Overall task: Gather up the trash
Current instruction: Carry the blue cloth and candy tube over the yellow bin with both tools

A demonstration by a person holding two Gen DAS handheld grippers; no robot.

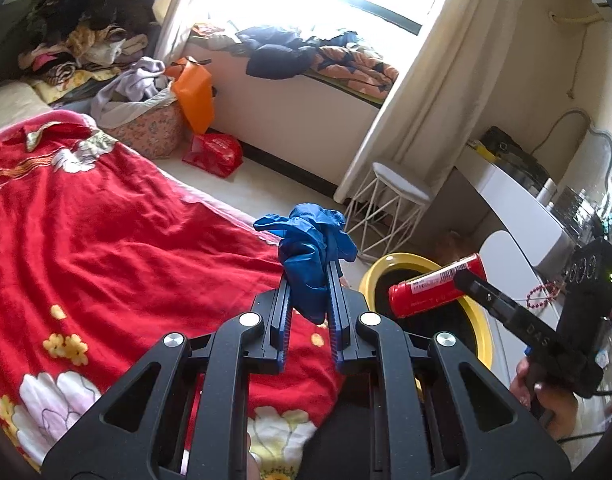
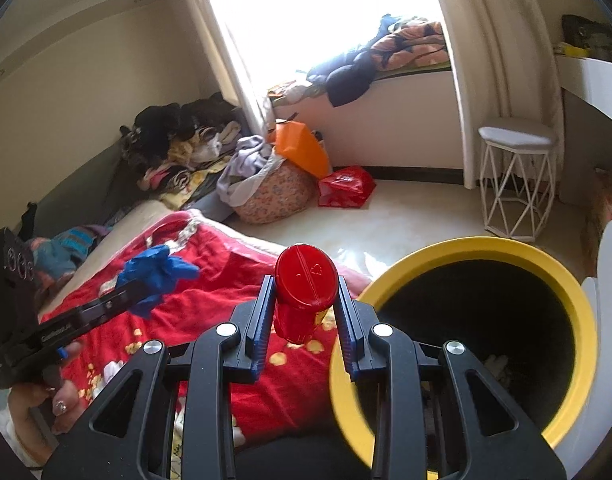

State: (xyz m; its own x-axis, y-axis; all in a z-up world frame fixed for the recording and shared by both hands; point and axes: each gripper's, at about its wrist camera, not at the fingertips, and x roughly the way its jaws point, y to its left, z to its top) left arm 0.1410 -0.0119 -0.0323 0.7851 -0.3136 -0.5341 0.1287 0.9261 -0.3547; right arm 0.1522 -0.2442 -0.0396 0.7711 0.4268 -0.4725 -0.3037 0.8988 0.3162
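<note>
Over bed edge | left tongs (image 1: 309, 280) clamp blue glove (image 1: 311, 248) | right tongs (image 2: 306, 300) clamp red bottle (image 2: 304, 292) beside yellow bin rim (image 2: 485, 246)

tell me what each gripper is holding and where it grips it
The left gripper pinches a crumpled blue glove around its bunched lower part. The right gripper clamps a red bottle across its body, near the yellow bin.

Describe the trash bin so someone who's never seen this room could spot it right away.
Start at the bed with the red floral blanket. On the floor by its edge, nearer than the white wire stool, stands the trash bin. It is round, and its bright yellow rim around a black inside sets it apart.
</note>
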